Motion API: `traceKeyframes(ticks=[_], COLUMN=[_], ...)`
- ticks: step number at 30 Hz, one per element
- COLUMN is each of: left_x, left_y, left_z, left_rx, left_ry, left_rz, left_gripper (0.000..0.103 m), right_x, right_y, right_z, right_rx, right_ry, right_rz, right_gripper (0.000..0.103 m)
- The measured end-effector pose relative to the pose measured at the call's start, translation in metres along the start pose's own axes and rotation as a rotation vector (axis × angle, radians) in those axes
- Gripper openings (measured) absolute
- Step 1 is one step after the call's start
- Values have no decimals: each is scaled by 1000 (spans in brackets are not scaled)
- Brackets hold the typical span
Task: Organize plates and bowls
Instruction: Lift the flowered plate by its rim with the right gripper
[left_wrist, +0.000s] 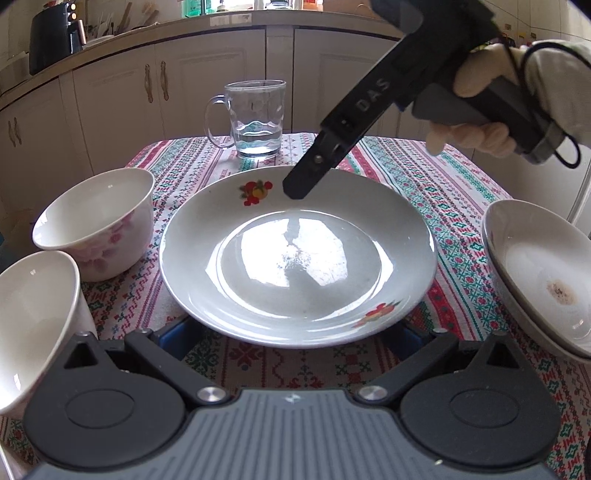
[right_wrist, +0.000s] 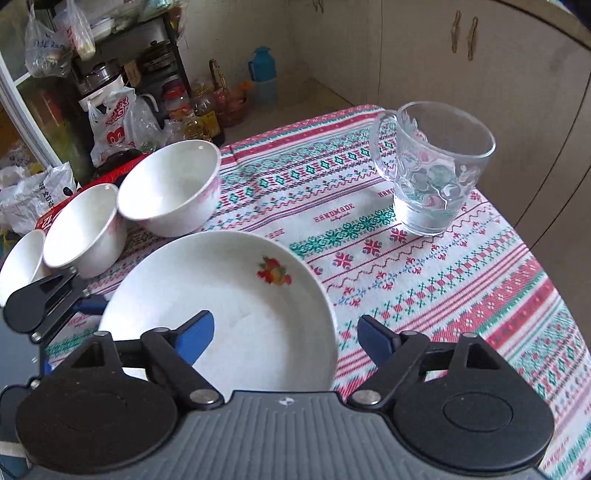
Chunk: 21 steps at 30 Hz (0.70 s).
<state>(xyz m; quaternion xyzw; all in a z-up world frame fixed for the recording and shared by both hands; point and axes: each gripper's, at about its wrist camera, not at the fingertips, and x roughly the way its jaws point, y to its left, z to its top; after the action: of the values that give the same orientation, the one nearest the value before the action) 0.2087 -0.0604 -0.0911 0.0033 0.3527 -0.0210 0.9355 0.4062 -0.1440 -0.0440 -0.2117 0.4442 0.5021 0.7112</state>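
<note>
A white plate with fruit prints (left_wrist: 295, 254) lies in the middle of the patterned tablecloth. It also shows in the right wrist view (right_wrist: 229, 306). My left gripper (left_wrist: 291, 334) is open, its blue pads mostly hidden under the plate's near rim. My right gripper (right_wrist: 286, 336) is open over the plate's rim, one pad above the plate, one outside it. It also shows in the left wrist view (left_wrist: 295, 184), hovering over the far rim. Two white bowls (left_wrist: 99, 221) (left_wrist: 33, 321) stand left. Stacked shallow dishes (left_wrist: 543, 273) sit right.
A glass mug (left_wrist: 255, 118) with a little water stands at the far side of the table, also in the right wrist view (right_wrist: 432, 170). Three white bowls line the table's left edge (right_wrist: 170, 188). Cabinets stand behind; clutter and bags lie beyond the table.
</note>
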Motion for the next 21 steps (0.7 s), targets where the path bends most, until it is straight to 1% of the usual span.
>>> traceKeyframes(ticks=[3, 5, 8, 15, 18, 21], left_x=[-1, -1, 0, -1, -1, -1], left_y=[-1, -3, -3, -3, -4, -4], left_z=[1, 1, 2, 2, 2, 2], left_rx=[9, 20, 22, 28, 36, 43], left_ry=[-6, -10, -11, -11, -12, -13], left_rz=[4, 6, 4, 6, 8, 13], left_gripper=[102, 102, 102, 102, 102, 102], right_x=[10, 15, 18, 26, 28, 30], right_y=[-10, -15, -21, -26, -26, -25], right_z=[3, 4, 5, 7, 7, 7], right_rx=[17, 35, 57, 73, 77, 81], right_ry=[18, 19, 15, 34, 35, 39], right_rz=[38, 69, 117, 179, 189, 225], right_gripper=[80, 79, 79, 78, 78, 79])
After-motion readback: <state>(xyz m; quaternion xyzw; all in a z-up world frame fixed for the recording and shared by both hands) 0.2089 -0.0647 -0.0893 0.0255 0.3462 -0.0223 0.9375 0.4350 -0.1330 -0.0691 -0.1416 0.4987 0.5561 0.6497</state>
